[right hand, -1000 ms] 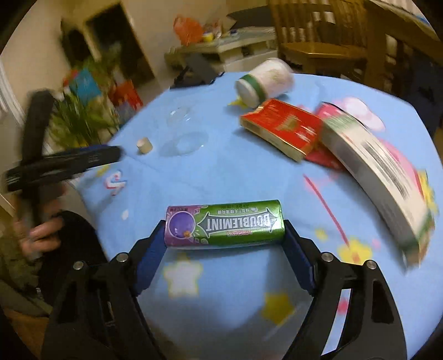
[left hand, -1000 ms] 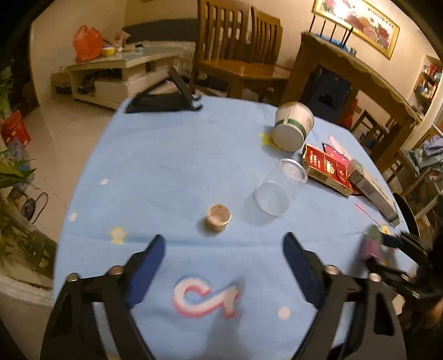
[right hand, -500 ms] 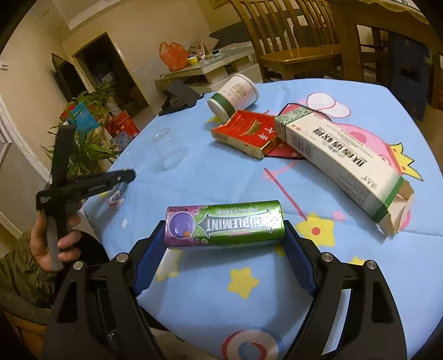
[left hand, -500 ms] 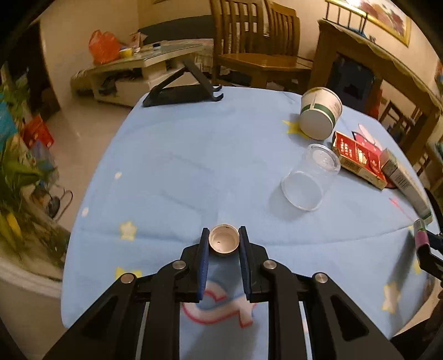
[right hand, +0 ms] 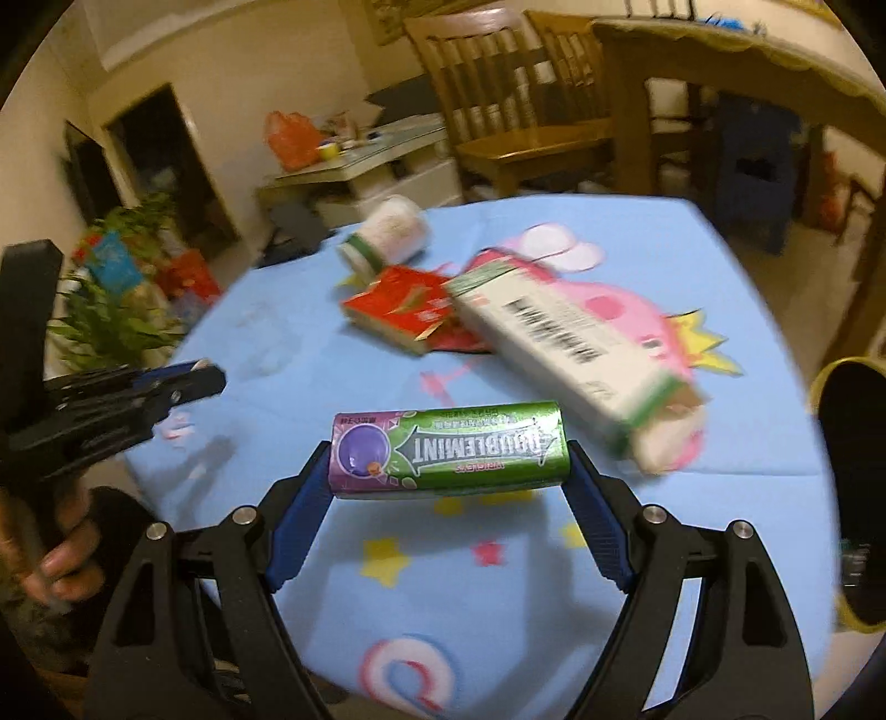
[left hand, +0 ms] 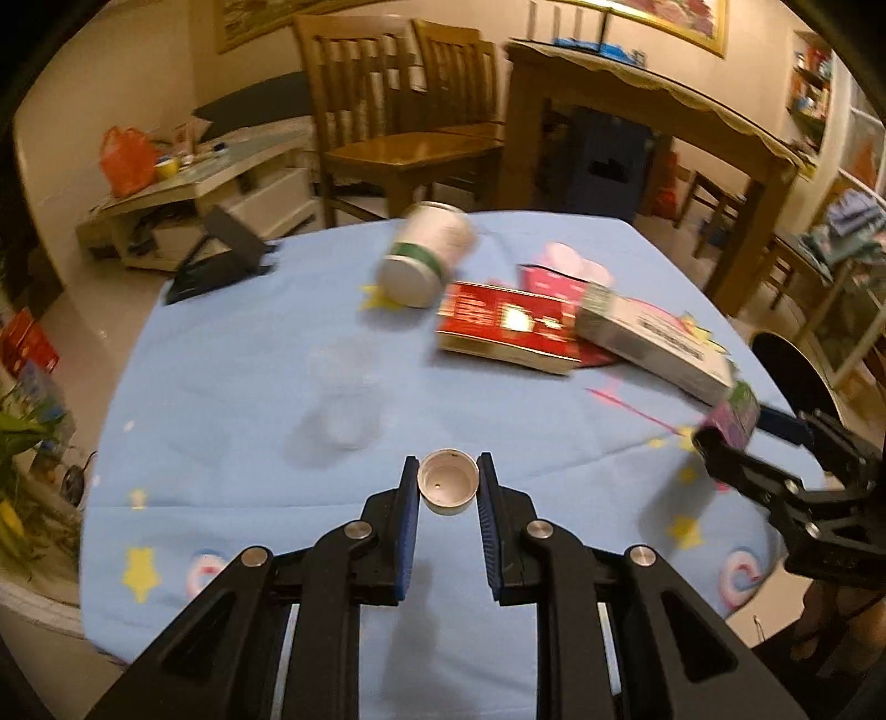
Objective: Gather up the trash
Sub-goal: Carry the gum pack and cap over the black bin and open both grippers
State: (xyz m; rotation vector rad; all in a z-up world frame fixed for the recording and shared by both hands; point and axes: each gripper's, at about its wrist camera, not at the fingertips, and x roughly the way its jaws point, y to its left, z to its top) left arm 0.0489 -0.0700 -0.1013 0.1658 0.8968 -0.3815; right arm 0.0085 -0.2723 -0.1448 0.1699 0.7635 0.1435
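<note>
I'm looking into a home dining and living room, wooden dining chairs (left hand: 387, 111), framed picture (left hand: 664, 16) on the wall, low coffee table (left hand: 221, 177), houseplant (right hand: 111, 321), cartoon-print cloth on the tabletop (left hand: 221, 343)

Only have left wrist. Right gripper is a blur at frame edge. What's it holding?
Observer: A green Doublemint gum pack with a purple end, clamped lengthwise between the right gripper's pads.
Operator: Long white box: which end is open?
Observer: On the white box, the end nearest the right gripper; its flaps gape.
Operator: Dark round thing past the table's right edge?
Observer: It has a yellow rim and a dark inside. Possibly a bin, but I can't confirm.
</note>
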